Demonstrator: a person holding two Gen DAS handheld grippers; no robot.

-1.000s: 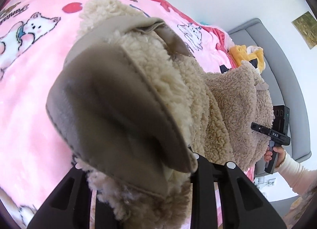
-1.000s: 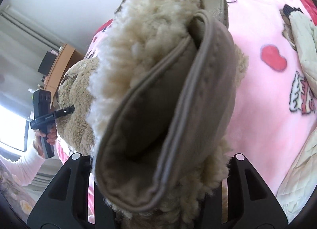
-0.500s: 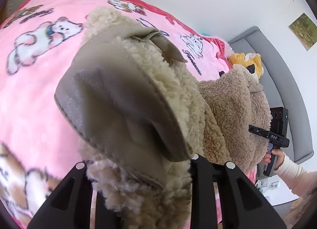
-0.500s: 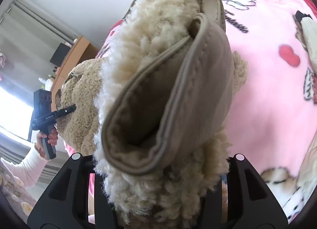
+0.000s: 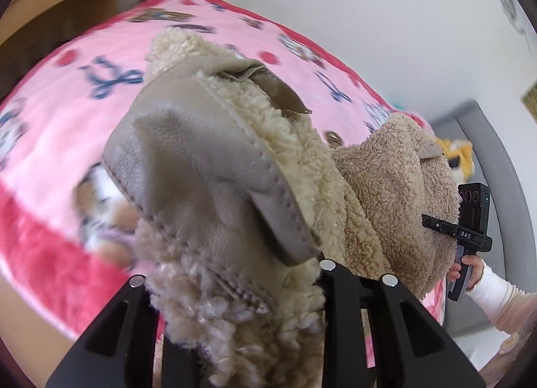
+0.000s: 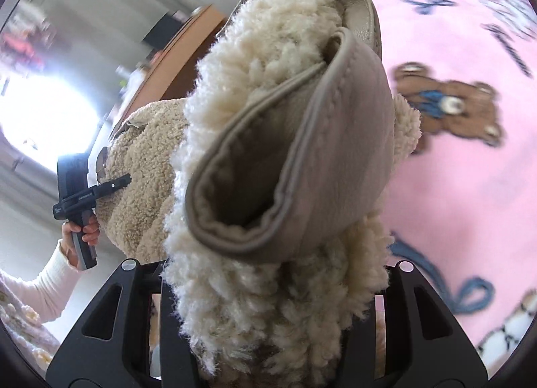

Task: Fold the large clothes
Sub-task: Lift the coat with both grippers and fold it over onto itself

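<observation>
Fleece-lined coat [image 5: 386, 193] held up above bed, slung between both grippers, suede cuffs folded back. Left gripper [image 5: 231, 284] fingers clamped on one bunched end; right gripper [image 6: 268, 267] fingers clamped on other. Pink cartoon blanket [image 5: 67, 112] spread beneath. Grey headboard [image 5: 503, 206] behind right gripper; wooden desk [image 6: 161, 65], bright window behind left.

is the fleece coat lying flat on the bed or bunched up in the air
Bunched and lifted: the beige sherpa fleece coat hangs in folds between both clamped grippers, left gripper and right gripper, above the pink blanket.
</observation>
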